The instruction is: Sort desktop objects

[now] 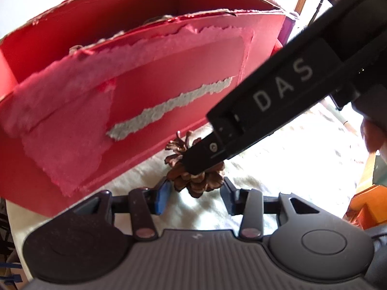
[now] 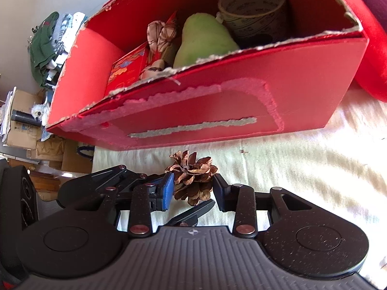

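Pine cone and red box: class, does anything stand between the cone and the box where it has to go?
Only the box's own near wall. The pine cone lies on the white cloth just before it, between the right gripper fingers, so it must be lifted over the torn rim.

pine cone (image 1: 193,176) part-hidden behind the right gripper's black finger, red box (image 1: 121,72) cut off at left — contents unseen

At the left edge of your right wrist view, a pile of green and striped clothing (image 2: 52,46) hangs against the pale wall. Below it, stacked cardboard boxes (image 2: 23,130) stand on the floor. A cream cloth (image 2: 302,169) covers the work surface.
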`<state>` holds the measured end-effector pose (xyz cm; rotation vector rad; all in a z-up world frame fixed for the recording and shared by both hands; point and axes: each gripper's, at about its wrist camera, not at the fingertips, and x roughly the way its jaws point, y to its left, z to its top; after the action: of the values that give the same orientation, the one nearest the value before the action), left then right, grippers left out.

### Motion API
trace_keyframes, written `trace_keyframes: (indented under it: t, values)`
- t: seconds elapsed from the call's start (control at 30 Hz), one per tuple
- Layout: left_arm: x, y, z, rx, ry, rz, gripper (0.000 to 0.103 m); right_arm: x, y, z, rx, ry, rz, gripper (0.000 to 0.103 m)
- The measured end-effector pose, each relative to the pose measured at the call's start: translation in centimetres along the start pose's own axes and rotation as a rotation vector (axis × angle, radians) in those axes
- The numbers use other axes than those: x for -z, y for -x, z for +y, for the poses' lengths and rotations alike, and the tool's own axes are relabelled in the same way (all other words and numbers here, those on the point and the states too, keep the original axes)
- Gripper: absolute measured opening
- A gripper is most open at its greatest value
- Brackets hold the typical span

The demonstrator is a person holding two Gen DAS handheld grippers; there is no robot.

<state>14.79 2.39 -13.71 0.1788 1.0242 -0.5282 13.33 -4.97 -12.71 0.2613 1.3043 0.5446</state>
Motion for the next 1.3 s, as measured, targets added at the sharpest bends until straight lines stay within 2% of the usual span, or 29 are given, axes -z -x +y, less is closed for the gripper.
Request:
trace_keyframes:
  t: [0.03, 0.13, 0.23, 0.47, 0.93, 1.0, 1.07, 1.13, 1.2, 1.3]
  values:
    - [-0.3, -0.1, 0.0, -0.003, 0.004, 0.002, 0.046, 0.0, 0.0, 0.0, 0.001, -0.004, -0.005, 0.041]
    - [-1.1, -0.5, 0.0, -0.01, 0.007, 0.009, 0.065, 0.1, -0.5, -0.2, -0.001, -0.022, 0.001, 0.049]
    - [-1.9, -0.9, -0.2, -0.035, -0.011, 0.005, 0.049, 0.3, -0.9, -0.2, -0.003, -0.035, 0.008, 0.041]
    - [-3.7, -1.1, 1.0, 0.007, 0.029, 0.01, 0.049, 0.4, -0.3, 0.1, -0.002, -0.026, -0.002, 0.037]
    - [-9.3, 0.0, 0.8, 0.04, -0.009, -0.004, 0.049, 0.4, 3.4, 0.8, 0.016, 0.021, -0.038, 0.038]
    - [-7.6, 2.6, 4.6, 0.048, -0.005, -0.004, 0.048, 0.4, 4.0, 1.0, 0.018, 0.047, -0.043, 0.038]
    - [-5.5, 4.2, 2.6, 0.053, 0.009, -0.009, 0.048, 0.4, 4.5, 1.3, 0.018, 0.073, -0.043, 0.038]
    - [-0.9, 4.7, -0.8, 0.055, 0.02, -0.024, 0.047, 0.2, 5.2, 1.5, 0.011, 0.102, -0.043, 0.038]
    - [1.7, 7.7, -0.8, 0.053, 0.036, -0.031, 0.046, 0.1, 6.0, 1.5, 0.005, 0.136, -0.044, 0.038]
    - [1.8, 8.5, -1.4, 0.036, 0.066, -0.034, 0.046, -0.3, 6.8, 1.4, 0.002, 0.182, -0.042, 0.038]
